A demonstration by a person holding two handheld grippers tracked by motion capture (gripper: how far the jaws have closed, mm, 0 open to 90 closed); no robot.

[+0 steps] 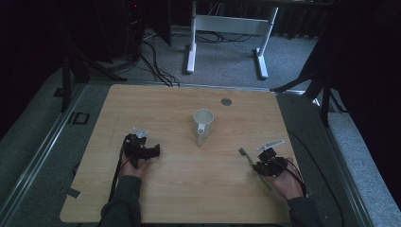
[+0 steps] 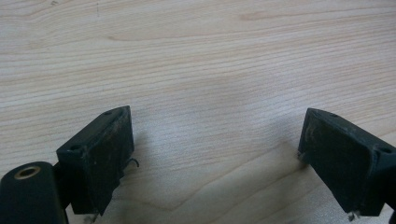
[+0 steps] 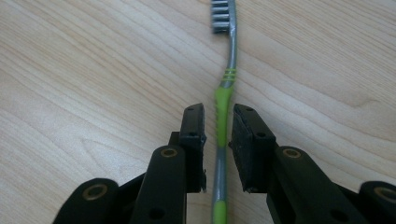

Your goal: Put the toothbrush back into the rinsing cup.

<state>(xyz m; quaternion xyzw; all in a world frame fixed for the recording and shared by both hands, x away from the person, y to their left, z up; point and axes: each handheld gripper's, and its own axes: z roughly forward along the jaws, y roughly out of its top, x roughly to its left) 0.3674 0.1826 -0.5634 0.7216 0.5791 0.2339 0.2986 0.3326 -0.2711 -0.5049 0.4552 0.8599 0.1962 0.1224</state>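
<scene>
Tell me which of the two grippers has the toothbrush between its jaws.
The right gripper. The green and grey toothbrush lies on the table between its jaws, with small gaps on both sides. The left gripper stands wide open over bare wood.

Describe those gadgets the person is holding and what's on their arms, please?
Each hand carries a black two-fingered handheld gripper: the left gripper and the right gripper. Both have blocky black fingers with brass-coloured screw holes, a pale grey three-cornered plate on top and a thin trailing cable. The person wears dark grey long sleeves.

High view: overhead, facing forward-down on the whole table (image 1: 189, 189); both gripper views: close, low, sharing its wood surface.
</scene>
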